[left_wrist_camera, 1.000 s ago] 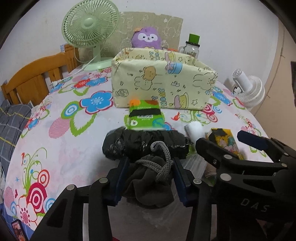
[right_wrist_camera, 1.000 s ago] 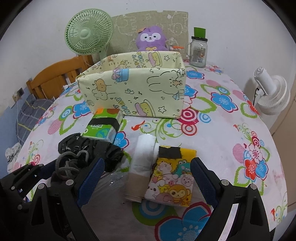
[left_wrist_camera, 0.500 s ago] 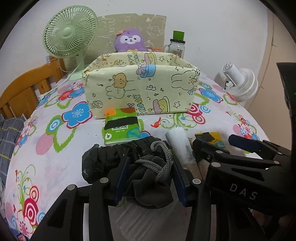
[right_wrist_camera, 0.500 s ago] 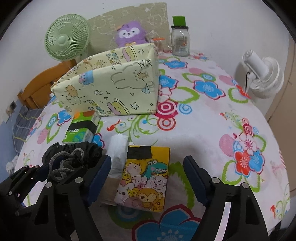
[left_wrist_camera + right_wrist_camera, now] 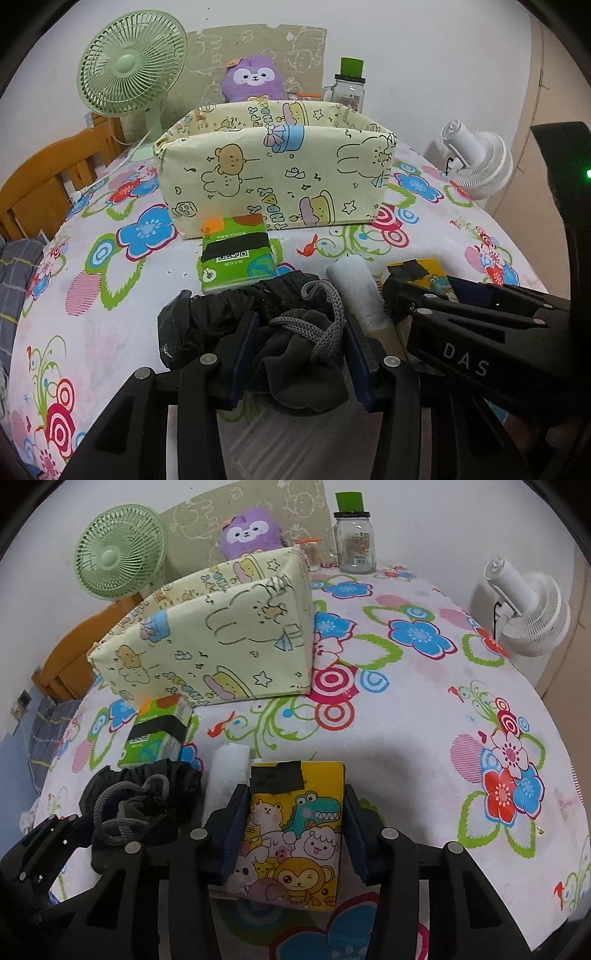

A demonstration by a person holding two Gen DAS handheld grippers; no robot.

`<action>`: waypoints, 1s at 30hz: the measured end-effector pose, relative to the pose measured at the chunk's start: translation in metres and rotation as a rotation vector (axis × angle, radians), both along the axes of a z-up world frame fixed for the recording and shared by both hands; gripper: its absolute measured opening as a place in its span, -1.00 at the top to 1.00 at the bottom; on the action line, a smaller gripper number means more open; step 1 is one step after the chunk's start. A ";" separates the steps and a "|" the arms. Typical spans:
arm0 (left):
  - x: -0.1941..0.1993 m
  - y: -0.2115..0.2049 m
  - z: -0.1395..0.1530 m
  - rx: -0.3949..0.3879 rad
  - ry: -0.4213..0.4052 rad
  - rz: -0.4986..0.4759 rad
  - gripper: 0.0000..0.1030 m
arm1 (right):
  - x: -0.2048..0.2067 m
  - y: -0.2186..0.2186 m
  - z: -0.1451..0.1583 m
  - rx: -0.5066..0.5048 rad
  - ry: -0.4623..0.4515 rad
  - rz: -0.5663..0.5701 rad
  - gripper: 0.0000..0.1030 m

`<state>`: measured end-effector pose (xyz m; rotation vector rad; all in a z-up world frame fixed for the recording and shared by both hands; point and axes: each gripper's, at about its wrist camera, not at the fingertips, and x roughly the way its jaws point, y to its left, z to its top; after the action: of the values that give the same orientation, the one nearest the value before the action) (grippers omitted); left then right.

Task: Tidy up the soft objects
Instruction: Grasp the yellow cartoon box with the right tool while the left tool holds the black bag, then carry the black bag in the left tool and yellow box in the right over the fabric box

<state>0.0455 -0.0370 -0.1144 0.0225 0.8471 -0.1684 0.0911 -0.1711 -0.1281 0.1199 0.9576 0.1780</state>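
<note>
Left gripper [image 5: 301, 354] is clamped partway closed on a dark grey drawstring pouch [image 5: 303, 373]. Right gripper [image 5: 291, 834] has its jaws closing around a yellow cartoon tissue pack [image 5: 295, 834], pads at both sides. Just beyond the fingers lie a white roll [image 5: 229, 775] and a green tissue pack [image 5: 236, 254]. Farther ahead stands a pale yellow fabric bin [image 5: 273, 181].

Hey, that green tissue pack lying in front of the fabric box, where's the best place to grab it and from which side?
Across its two long side edges, coming down from above: the green tissue pack lies flat, its far end almost against the fabric box, its near end crowded by the black bag.
</note>
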 end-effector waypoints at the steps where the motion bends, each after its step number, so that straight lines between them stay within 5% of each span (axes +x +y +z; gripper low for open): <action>1: 0.000 0.001 0.000 -0.005 0.002 0.001 0.10 | -0.001 0.002 0.003 -0.004 -0.007 0.007 0.02; 30: -0.026 0.019 0.055 -0.055 -0.122 0.040 0.11 | -0.038 0.028 0.079 -0.002 -0.192 0.061 0.03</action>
<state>0.0199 -0.0176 -0.0589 -0.0350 0.7207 -0.1512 0.0533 -0.1428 -0.0489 0.0702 0.7706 0.2409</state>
